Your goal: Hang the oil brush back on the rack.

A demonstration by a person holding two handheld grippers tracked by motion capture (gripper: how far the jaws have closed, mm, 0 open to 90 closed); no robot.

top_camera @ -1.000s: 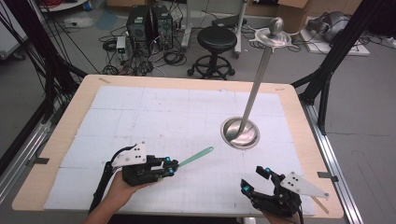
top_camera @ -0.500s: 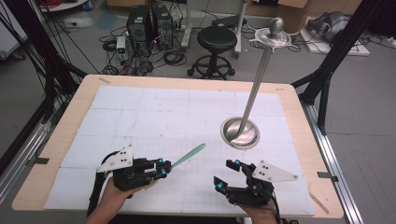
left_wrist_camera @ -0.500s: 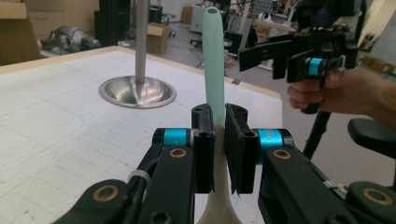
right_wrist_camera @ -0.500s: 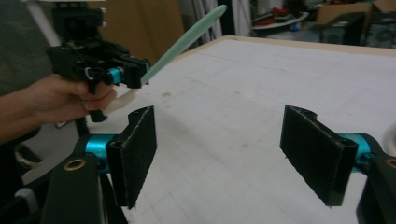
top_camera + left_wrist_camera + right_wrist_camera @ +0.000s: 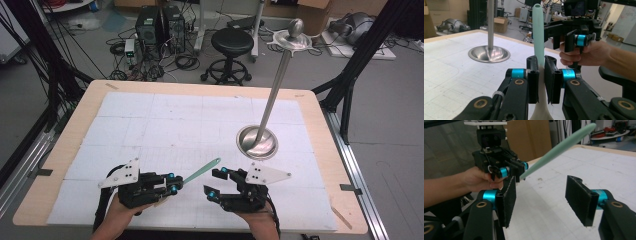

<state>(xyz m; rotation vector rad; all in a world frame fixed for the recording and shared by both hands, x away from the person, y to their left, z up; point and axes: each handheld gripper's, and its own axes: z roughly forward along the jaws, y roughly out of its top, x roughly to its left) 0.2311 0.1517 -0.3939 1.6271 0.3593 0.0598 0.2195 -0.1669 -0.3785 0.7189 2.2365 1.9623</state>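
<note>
My left gripper [image 5: 172, 183] is at the table's near left, shut on the pale lower end of a mint-green utensil handle [image 5: 201, 170] that slants up and to the right. In the left gripper view the pads [image 5: 533, 75] clamp the handle [image 5: 537, 30], which rises straight ahead. My right gripper [image 5: 216, 182] stands just right of it, open, its jaws turned toward the left gripper. They have just been closing, and nothing is between them. In the right gripper view the handle [image 5: 559, 145] passes above and beyond the pads [image 5: 579, 197], and the left gripper [image 5: 517, 170] faces me.
A steel stand with a round dished base [image 5: 256, 141] and a tall slanted pole [image 5: 277, 85] is at the right middle of the white gridded mat [image 5: 165, 125]. Behind the table are a black stool [image 5: 232, 42] and cables on the floor.
My right gripper has moved left from the table's near right corner to just beside the left gripper, and its jaws stand narrower. The left gripper and the green handle have barely moved.
</note>
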